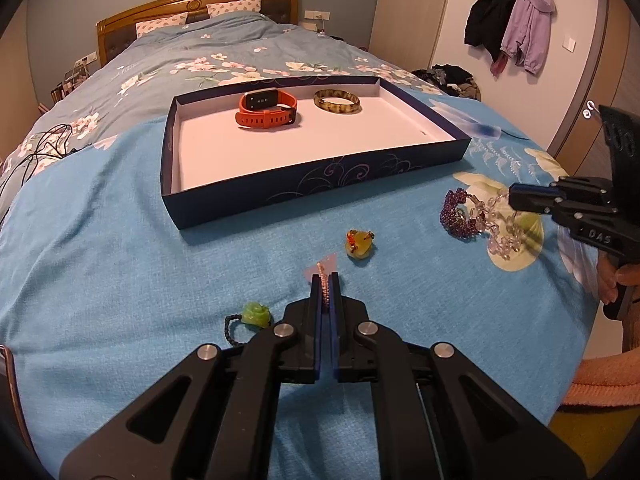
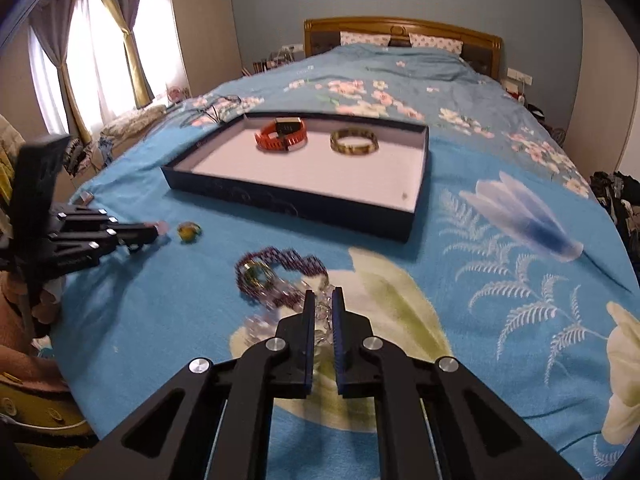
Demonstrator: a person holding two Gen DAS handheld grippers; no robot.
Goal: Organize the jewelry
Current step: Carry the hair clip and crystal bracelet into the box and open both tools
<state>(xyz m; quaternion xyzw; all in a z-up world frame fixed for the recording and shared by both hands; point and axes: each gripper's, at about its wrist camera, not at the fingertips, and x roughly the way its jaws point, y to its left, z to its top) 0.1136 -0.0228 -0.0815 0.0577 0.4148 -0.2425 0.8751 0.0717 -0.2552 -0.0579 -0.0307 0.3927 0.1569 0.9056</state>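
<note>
My left gripper (image 1: 326, 280) is shut on a thin pink bead strand (image 1: 321, 269) in a small clear bag, low over the blue bedspread. Beside it lie a yellow pendant (image 1: 360, 246) and a green rose pendant (image 1: 256, 314) on a black cord. My right gripper (image 2: 323, 294) is shut on a clear crystal bead bracelet (image 2: 322, 312), which lies tangled with a purple bead bracelet (image 2: 276, 268). Farther back, a navy box (image 1: 320, 188) with a white floor holds an orange watch (image 1: 266, 110) and a brown mottled bangle (image 1: 337, 101).
Everything rests on a bed with a blue flowered cover (image 2: 500, 240). Black cables (image 1: 40, 152) trail at the left bed edge. A person's hand (image 1: 616, 280) holds the right gripper's handle. Coats (image 1: 516, 20) hang on the far wall.
</note>
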